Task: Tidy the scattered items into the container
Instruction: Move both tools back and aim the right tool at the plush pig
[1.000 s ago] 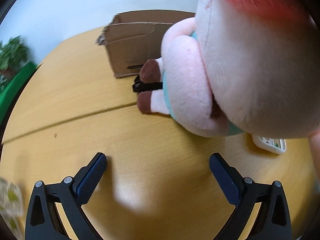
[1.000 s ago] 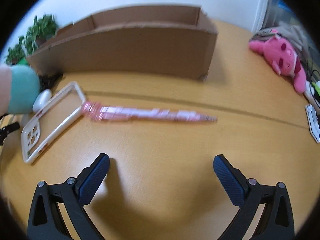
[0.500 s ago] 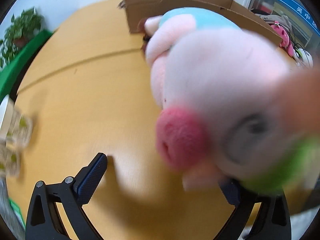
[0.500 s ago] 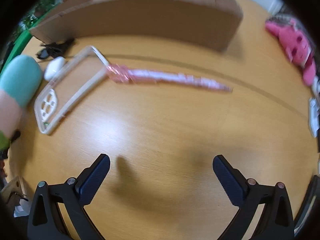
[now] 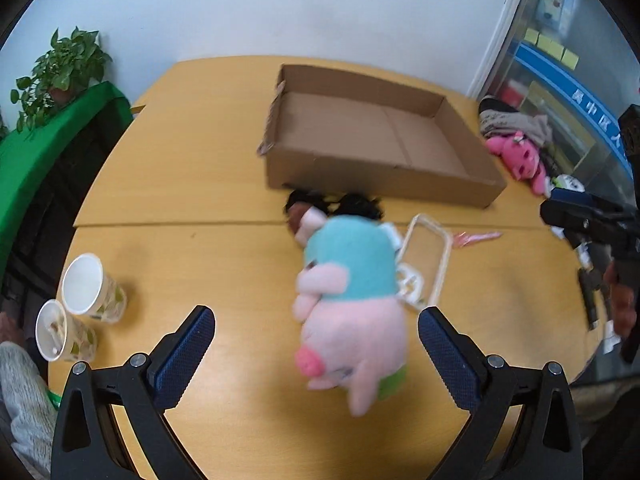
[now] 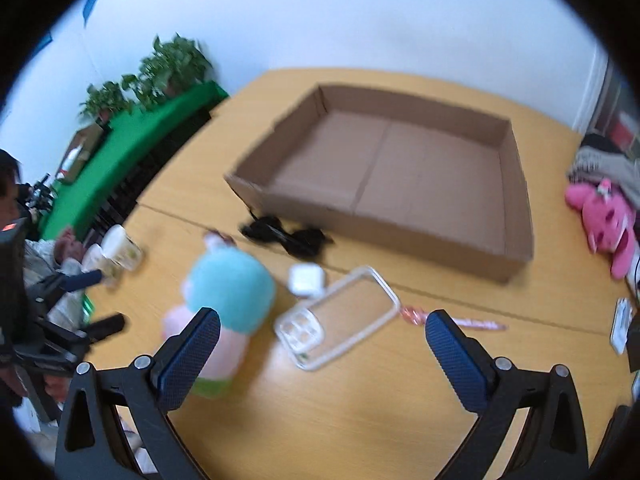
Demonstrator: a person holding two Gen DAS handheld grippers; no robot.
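- Box (image 6: 404,184), open-topped cardboard, sits on the wooden table (image 5: 200,184), with nothing visible inside.
- Pig plush (image 5: 352,304) lies on the table in front of the box, snout pointing away from it.
- Black glasses (image 6: 286,236) lie right against the box's near wall.
- White earbud case (image 6: 306,278), clear phone case (image 6: 340,324) and pink pen (image 6: 472,322) lie in front of the box, beside the pig.
- Left gripper (image 5: 316,332) is spread wide, holding nothing.
- Right gripper (image 6: 322,334) is likewise wide apart and empty.
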